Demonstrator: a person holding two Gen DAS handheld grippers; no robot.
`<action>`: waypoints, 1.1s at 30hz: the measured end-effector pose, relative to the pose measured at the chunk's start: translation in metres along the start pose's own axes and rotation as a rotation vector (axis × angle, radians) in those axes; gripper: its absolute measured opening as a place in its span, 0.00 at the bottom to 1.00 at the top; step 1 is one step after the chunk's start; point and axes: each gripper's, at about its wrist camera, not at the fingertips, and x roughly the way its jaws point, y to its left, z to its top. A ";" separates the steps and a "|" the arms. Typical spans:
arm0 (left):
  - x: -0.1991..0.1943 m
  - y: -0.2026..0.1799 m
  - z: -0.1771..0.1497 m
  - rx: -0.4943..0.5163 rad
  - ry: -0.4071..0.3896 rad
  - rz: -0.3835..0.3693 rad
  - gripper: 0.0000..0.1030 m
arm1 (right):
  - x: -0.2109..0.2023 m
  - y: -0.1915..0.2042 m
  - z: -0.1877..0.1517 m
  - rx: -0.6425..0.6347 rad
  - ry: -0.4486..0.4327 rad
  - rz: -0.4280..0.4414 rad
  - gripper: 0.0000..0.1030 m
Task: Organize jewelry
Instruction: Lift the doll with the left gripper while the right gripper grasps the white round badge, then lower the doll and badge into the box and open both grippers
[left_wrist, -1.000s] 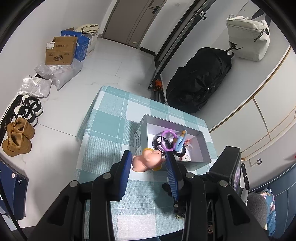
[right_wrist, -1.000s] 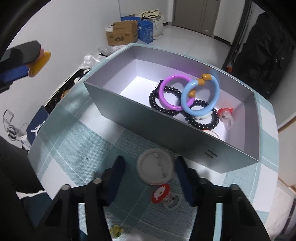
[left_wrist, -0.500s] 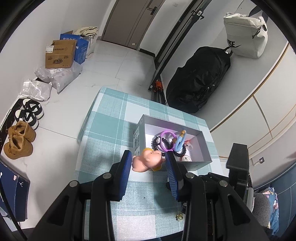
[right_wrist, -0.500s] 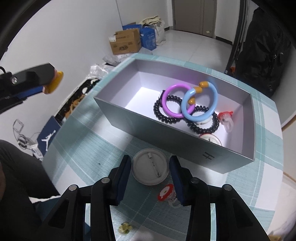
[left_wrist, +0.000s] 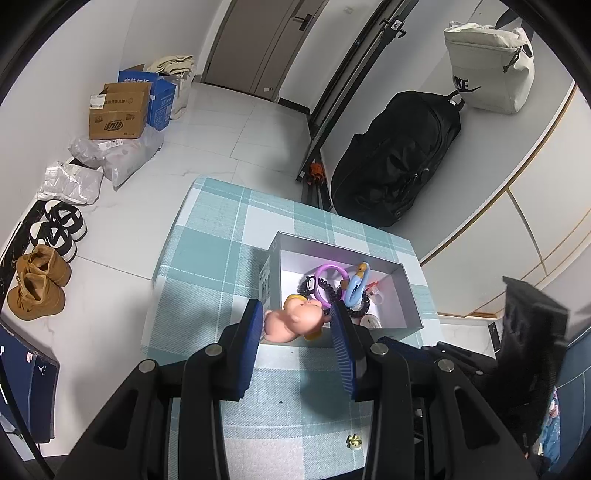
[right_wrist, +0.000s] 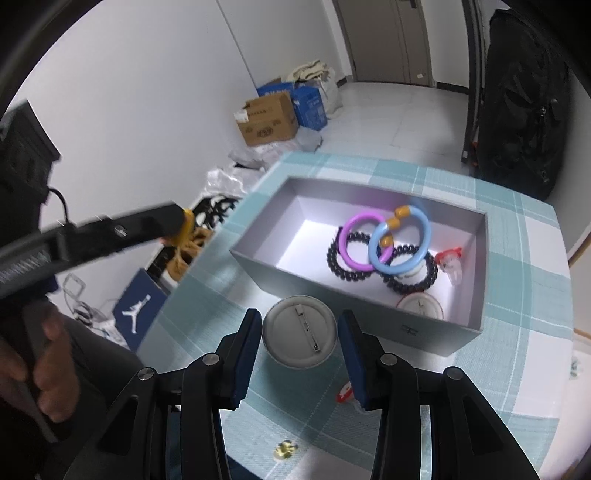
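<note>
Left gripper (left_wrist: 297, 326) clamps a pink toy figure (left_wrist: 293, 320) above the near wall of the grey box (left_wrist: 408, 284). Right gripper (right_wrist: 300, 334) grips a round white badge (right_wrist: 300, 331), near side of the box, over the checked tablecloth (right_wrist: 517, 354).

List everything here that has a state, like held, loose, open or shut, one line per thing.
left gripper: shut on the pink pig toy.
pink pig toy: held up, near the box.
right gripper: shut on the round pin badge.
round pin badge: held, pin side showing.
grey box: open, no lid on.
purple ring: loose in the box.
blue ring: in the box, propped up.
</note>
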 end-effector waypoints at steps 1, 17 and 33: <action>0.000 -0.001 0.000 0.001 -0.001 0.000 0.31 | -0.003 -0.001 0.002 0.003 -0.009 0.009 0.41; 0.013 -0.026 0.009 0.030 0.000 -0.041 0.31 | -0.036 -0.026 0.021 0.073 -0.123 0.077 0.41; 0.050 -0.039 0.026 0.033 0.054 -0.037 0.31 | -0.040 -0.067 0.041 0.189 -0.161 0.136 0.41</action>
